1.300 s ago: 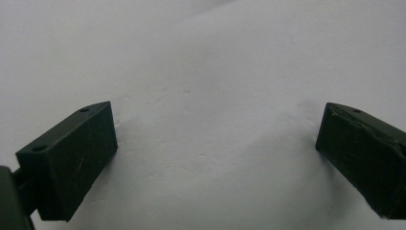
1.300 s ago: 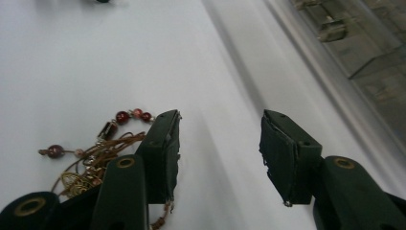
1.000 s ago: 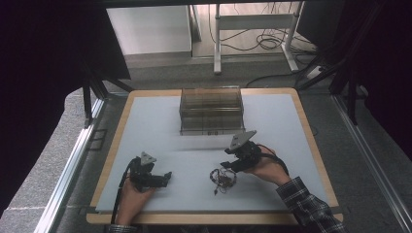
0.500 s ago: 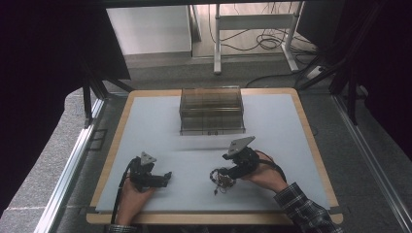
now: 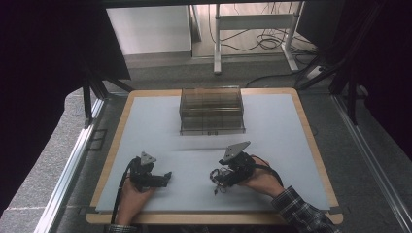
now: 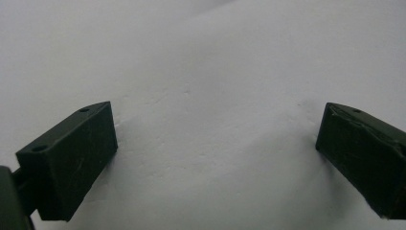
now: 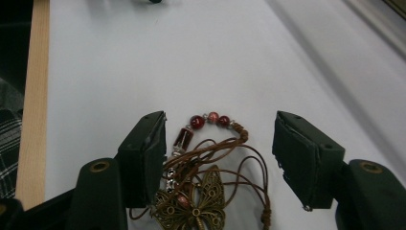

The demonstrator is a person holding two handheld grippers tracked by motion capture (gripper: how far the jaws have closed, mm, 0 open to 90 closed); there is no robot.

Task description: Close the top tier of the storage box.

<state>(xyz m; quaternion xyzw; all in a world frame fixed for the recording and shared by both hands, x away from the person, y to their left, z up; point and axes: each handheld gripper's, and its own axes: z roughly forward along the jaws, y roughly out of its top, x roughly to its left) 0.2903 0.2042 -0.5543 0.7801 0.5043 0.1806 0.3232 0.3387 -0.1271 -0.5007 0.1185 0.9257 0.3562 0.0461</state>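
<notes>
A necklace (image 7: 201,191) of brown cord, red beads and a brass butterfly pendant lies in a heap on the white table mat (image 5: 272,145). My right gripper (image 7: 220,129) points down over it, and its jaws have just been opening. The necklace (image 5: 219,180) sits between them, close to one pad (image 7: 148,148) and well clear of the other. In the high view the right gripper (image 5: 218,177) is at the near centre-right. My left gripper (image 5: 167,177) rests at the near left, its jaws (image 6: 215,143) wide apart over bare mat.
A clear plastic box with compartments (image 5: 212,110) stands at the middle back of the mat. The table's wooden rim (image 7: 36,96) runs along the near side, close to the right hand. A plaid sleeve (image 5: 301,213) comes in at the bottom right.
The right gripper has shifted a little toward the near edge and sunk lower over the necklace. The left gripper has stayed where it was.
</notes>
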